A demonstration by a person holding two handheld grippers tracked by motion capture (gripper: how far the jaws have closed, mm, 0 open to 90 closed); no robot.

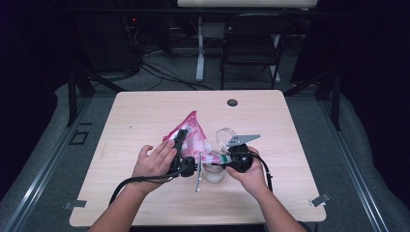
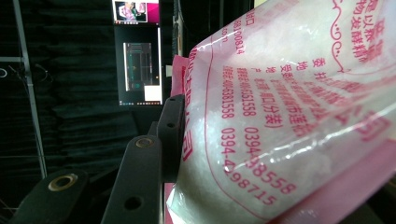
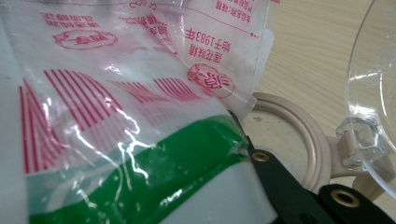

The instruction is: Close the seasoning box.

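Observation:
A pink and white printed plastic bag (image 1: pixel 192 137) of white granules is held up over the middle of the table between both grippers. My left gripper (image 1: pixel 182 140) is shut on the bag's left side, and its black finger (image 2: pixel 170 133) presses against the bulging bag (image 2: pixel 289 116). My right gripper (image 1: pixel 221 159) is shut on the bag's lower corner with the green band (image 3: pixel 140 163). Just under that corner stands a clear jar (image 1: pixel 214 173) with a beige rim (image 3: pixel 303 135). Its clear hinged lid (image 1: pixel 225 135) is swung open (image 3: pixel 373 93).
The wooden table (image 1: pixel 145 111) has a small black round cap (image 1: pixel 232 102) near its far edge. A dark folding chair (image 1: pixel 251 43) and a desk leg stand on the floor beyond. A lit monitor (image 2: pixel 137 51) hangs in the dark background.

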